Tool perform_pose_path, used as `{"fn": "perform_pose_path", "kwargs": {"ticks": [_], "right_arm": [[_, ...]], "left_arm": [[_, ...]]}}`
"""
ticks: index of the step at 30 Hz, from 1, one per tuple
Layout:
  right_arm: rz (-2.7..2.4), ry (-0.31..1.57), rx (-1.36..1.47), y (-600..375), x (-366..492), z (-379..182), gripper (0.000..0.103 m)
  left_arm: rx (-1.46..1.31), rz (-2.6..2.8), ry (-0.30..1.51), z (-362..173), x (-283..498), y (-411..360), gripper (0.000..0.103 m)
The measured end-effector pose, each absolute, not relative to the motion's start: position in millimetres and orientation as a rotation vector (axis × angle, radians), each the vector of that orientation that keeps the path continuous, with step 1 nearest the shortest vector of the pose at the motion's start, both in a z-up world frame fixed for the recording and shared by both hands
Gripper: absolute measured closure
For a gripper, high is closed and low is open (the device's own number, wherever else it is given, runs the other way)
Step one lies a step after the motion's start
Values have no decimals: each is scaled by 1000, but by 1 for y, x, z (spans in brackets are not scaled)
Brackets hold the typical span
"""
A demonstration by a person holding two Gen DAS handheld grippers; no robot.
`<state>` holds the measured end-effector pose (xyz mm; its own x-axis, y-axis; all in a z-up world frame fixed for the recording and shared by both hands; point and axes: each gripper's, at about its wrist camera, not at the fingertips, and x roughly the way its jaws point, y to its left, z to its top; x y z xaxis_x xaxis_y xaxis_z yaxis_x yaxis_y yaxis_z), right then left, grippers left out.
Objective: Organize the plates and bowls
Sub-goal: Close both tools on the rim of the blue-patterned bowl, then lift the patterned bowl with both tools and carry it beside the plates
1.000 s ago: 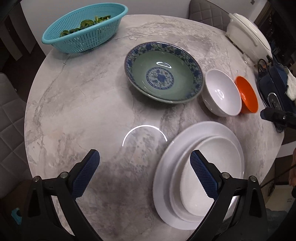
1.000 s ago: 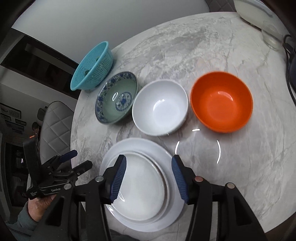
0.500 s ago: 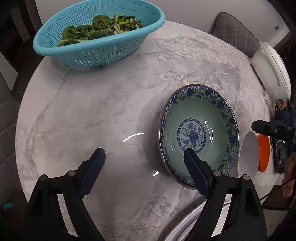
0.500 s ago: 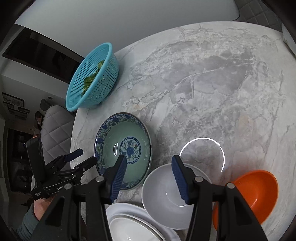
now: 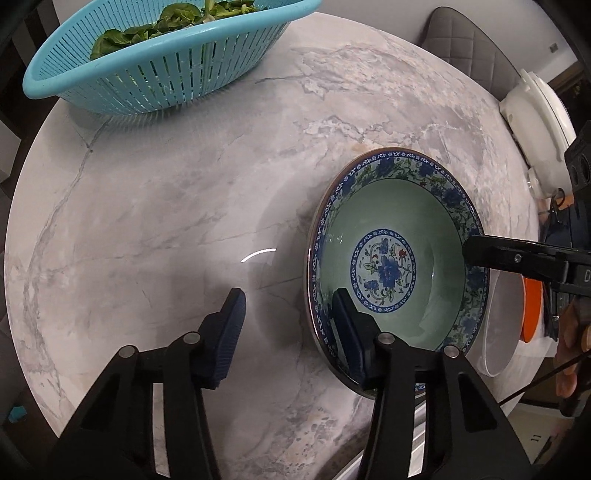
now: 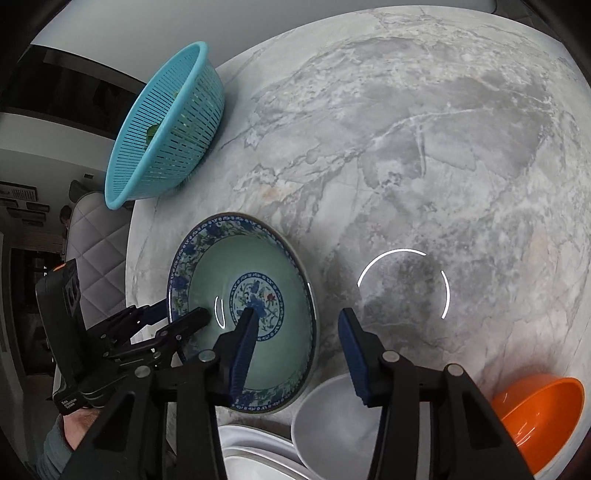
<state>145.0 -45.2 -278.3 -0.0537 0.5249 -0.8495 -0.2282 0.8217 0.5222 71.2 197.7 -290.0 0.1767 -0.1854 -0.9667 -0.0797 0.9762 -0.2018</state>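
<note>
A round grey marble tabletop point(image 5: 184, 206) fills both views, veined in white, with a ring-shaped lamp reflection on its glossy face. Far left sits a turquoise colander point(image 5: 155, 70) with leafy greens point(image 5: 147, 27) inside; its top is cut off by the frame in the left wrist view, and in the right wrist view the greens barely show through the slats. Grey quilted chairs point(image 6: 92, 236) stand round the edge, and the room behind is dim and hard to read.

Now the left gripper point(image 5: 288, 321): its jaws have just been closing, now at a medium gap straddling the near rim of the blue-patterned green bowl point(image 5: 391, 229), one finger outside over the marble, the other inside the bowl. Whether the pads press the rim I cannot tell. The bowl rests on the tabletop, just left of the white bowl point(image 6: 332, 417).

The right gripper point(image 6: 295, 332) has just been closing too, at a medium gap astride the bowl's opposite rim, left finger inside, right finger outside; contact is unclear here as well. In the left wrist view one of its dark fingers reaches in over that rim from the right.

The white bowl is half hidden by the gripper frame. Stacked white plates point(image 6: 255, 454) are cut off at the bottom. The orange bowl point(image 6: 539, 417) is partly cropped at far right. A white appliance point(image 5: 535, 118) sits at the right edge.
</note>
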Motion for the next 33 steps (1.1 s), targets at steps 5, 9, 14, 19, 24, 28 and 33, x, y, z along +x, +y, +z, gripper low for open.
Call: {"fn": "perform_pose_path", "kwargs": {"ticks": [5,9,14,19,24,28,33], "right_arm": [[625,1533,204,-31,147,-286,67],[629,1539,160,-24,147,-290,84],[617,1540,180,-25,149,-295,92],[594,1539,202,-27,148,-296,93],[583,1515,223,-33,145,-281,93],[577,1480,247,-45,139,-257,93],[550,1423,275,-75,118,-223,93]], "left_arm": [[-252,-124,1404,-293,74,191,81],[-255,-133,1408,-294,72,189,87],[-258,-137,1411,-296,74,189,87],[-269,-136,1406,-288,74,192,89],[-278,-150,1387,-267,71,191,89],[-276,-186,1365,-242,65,182,89],[-249,-268,1335,-207,43,159,89]]}}
